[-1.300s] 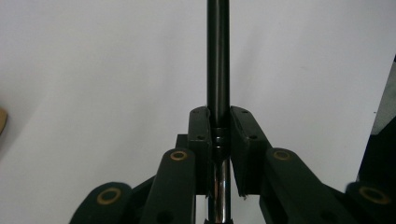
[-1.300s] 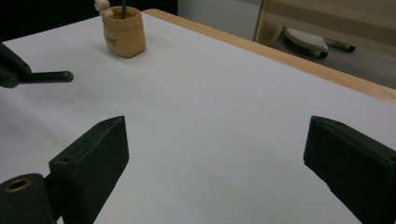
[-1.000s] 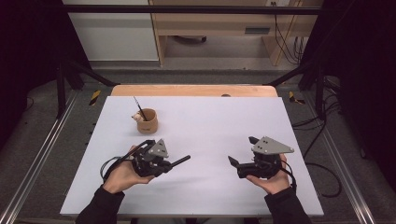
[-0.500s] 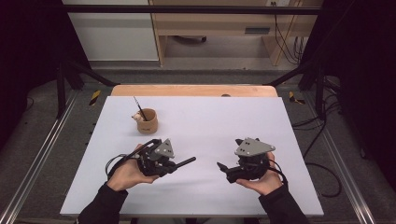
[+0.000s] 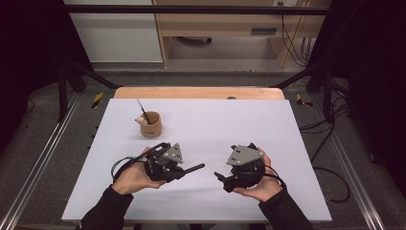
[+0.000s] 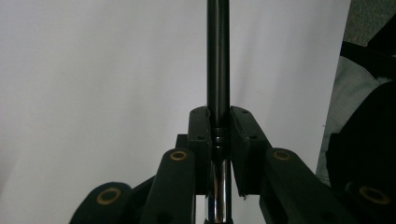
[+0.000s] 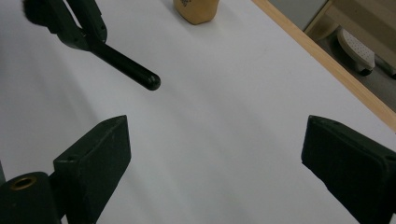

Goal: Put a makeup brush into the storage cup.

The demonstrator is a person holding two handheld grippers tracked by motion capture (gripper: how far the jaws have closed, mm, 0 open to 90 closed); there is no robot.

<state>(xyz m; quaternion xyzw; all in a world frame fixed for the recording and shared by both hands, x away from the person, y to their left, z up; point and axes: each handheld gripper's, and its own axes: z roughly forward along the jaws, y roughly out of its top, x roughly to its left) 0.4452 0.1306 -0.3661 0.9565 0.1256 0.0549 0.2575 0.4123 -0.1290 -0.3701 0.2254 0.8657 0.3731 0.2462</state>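
My left gripper [image 5: 181,170] lies low over the white table top [image 5: 215,124], shut on a black round handle [image 5: 194,168] that points right. In the left gripper view the handle [image 6: 218,56] runs straight out between the closed jaws of that gripper [image 6: 218,114], with a silvery metal sleeve behind them. My right gripper [image 5: 221,179] sits just right of the handle's tip, pointing left, jaws wide apart. In the right gripper view this gripper [image 7: 217,135] has nothing between its jaws, and the handle [image 7: 128,70] ends ahead and to the left.
A small brown cup [image 5: 151,127] stands at the table's back left with a thin dark brush and something pale in it; its base [image 7: 196,10] is in the right gripper view. The table's wooden far edge [image 5: 198,92] borders the floor beyond.
My right hand has moved left across the table, closing on the tip of the handle. The left gripper has kept its grip and barely shifted.
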